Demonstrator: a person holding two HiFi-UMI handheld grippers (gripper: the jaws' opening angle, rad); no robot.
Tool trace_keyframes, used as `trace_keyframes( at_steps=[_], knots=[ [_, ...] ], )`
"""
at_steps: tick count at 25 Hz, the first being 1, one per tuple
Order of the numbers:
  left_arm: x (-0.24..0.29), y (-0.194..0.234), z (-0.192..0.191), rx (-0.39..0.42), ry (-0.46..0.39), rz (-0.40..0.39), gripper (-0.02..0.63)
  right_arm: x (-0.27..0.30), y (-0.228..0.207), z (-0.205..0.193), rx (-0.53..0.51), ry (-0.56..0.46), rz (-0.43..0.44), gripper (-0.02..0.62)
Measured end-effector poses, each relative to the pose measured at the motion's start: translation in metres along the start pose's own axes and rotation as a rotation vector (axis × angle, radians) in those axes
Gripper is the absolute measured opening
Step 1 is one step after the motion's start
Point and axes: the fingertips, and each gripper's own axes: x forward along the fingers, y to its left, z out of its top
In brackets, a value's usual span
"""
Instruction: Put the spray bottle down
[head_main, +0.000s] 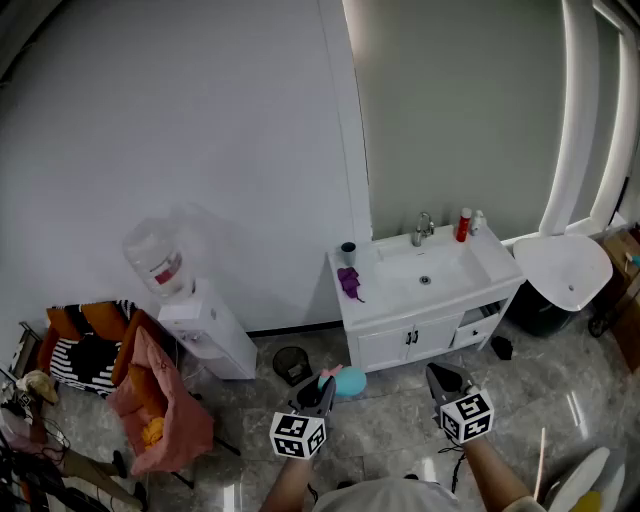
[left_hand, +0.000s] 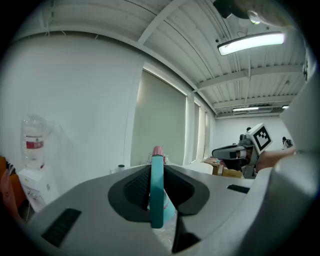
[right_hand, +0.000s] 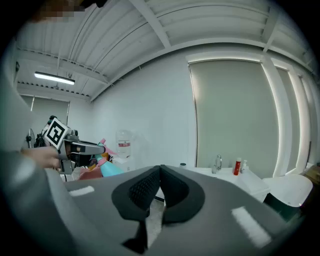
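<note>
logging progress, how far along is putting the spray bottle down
Nothing is done yet. In hand: the left gripper is shut on the teal spray bottle, held above the floor. The right gripper is shut and empty. Left: set the bottle on a surface and let go.

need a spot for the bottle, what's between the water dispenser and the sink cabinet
A small dark bin stands on the floor between the water dispenser and sink cabinet, shown in the head view.
</note>
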Motion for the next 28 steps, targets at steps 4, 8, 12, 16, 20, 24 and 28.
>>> trace_keyframes(
  at_steps=[4, 8, 12, 16, 20, 24, 28],
  knots=[
    [-0.001, 0.003, 0.0, 0.002, 0.0, -0.002, 0.067, 0.001, 0.003, 0.0, -0.003, 0.002, -0.002, 0.011],
    [-0.002, 0.005, -0.001, 0.001, 0.001, -0.006, 0.067, 0.003, 0.005, 0.001, 0.01, -0.009, -0.005, 0.011],
    [-0.005, 0.011, -0.001, -0.003, 0.002, -0.013, 0.067, 0.005, 0.009, 0.0, 0.03, -0.002, -0.018, 0.011],
    [-0.013, 0.019, -0.005, -0.01, 0.0, -0.032, 0.067, 0.007, 0.022, -0.005, 0.035, 0.008, -0.028, 0.011],
    [-0.021, 0.027, -0.012, -0.013, 0.006, -0.055, 0.067, 0.01, 0.037, -0.014, 0.047, 0.023, -0.048, 0.011],
    [-0.032, 0.039, -0.019, -0.01, 0.016, -0.084, 0.067, 0.013, 0.057, -0.021, 0.059, 0.036, -0.072, 0.011],
    [-0.045, 0.055, -0.027, -0.009, 0.023, -0.104, 0.069, 0.017, 0.076, -0.031, 0.073, 0.046, -0.099, 0.011]
  ],
)
